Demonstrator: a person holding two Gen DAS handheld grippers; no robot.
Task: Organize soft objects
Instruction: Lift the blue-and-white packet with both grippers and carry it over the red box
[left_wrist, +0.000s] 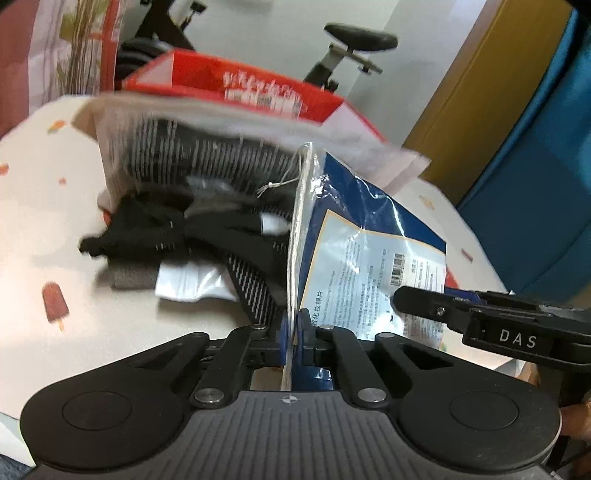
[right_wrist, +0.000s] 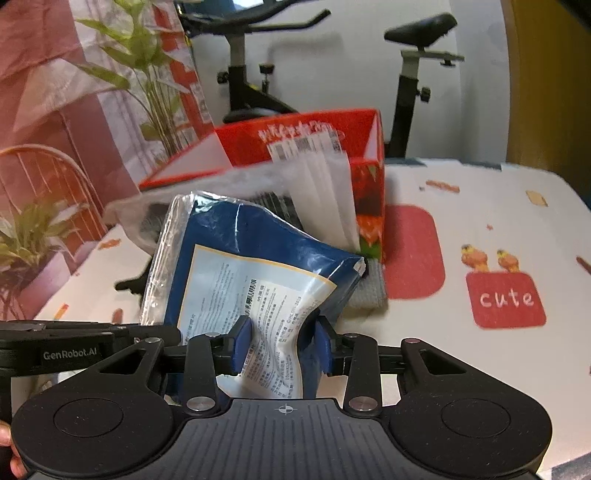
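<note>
Your left gripper (left_wrist: 294, 341) is pressed together on the edge of the blue packet (right_wrist: 255, 266). Your right gripper (right_wrist: 282, 345) pinches its crumpled lower end; its long axis runs away from you, toward the red box (right_wrist: 295, 136).

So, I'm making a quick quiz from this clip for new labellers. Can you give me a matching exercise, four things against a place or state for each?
Things:
1. blue packet
2. red box
3. grey cloth
4. exercise bike

Places or states:
A. on the floor beyond the table
B. pinched by both tongs
C. lying flat on the table beside the packet
D. standing open at the back of the table

Pairs: 1-B, 2-D, 3-C, 4-A
</note>
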